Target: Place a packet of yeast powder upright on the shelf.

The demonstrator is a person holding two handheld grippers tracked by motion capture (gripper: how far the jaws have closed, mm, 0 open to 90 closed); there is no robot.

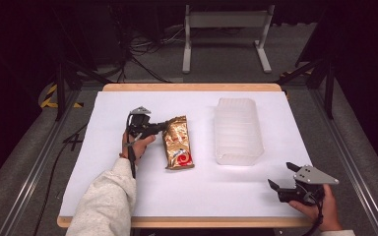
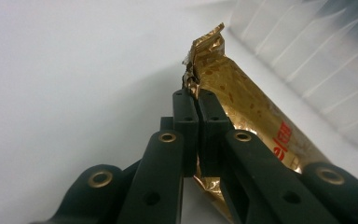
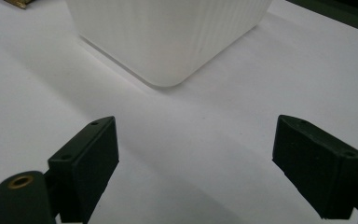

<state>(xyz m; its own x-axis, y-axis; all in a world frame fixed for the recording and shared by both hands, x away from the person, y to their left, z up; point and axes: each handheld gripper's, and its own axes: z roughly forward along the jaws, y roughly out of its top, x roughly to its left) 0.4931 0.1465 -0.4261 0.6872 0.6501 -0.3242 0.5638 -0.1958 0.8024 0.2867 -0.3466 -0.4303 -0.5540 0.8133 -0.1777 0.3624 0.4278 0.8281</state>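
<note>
A gold snack packet [image 1: 178, 143] with a red logo lies on the white table sheet [image 1: 197, 189], left of centre. My left gripper [image 1: 164, 127] is shut on the packet's left edge near its far end; in the left gripper view the gold foil [image 2: 242, 98] is pinched between the closed jaws of the left gripper [image 2: 198, 100]. A translucent white ribbed container [image 1: 237, 130] stands right of the packet. My right gripper [image 1: 281, 176] rests near the table's front right corner, open and empty. In the right gripper view the container [image 3: 168, 32] stands ahead of the right gripper [image 3: 196, 140], whose jaws are wide apart.
A wooden table edge [image 1: 192, 87] frames the white sheet. A white metal stand [image 1: 226, 34] and cables lie on the floor beyond the table. Dark tripod legs [image 1: 64, 78] stand at the back left and back right.
</note>
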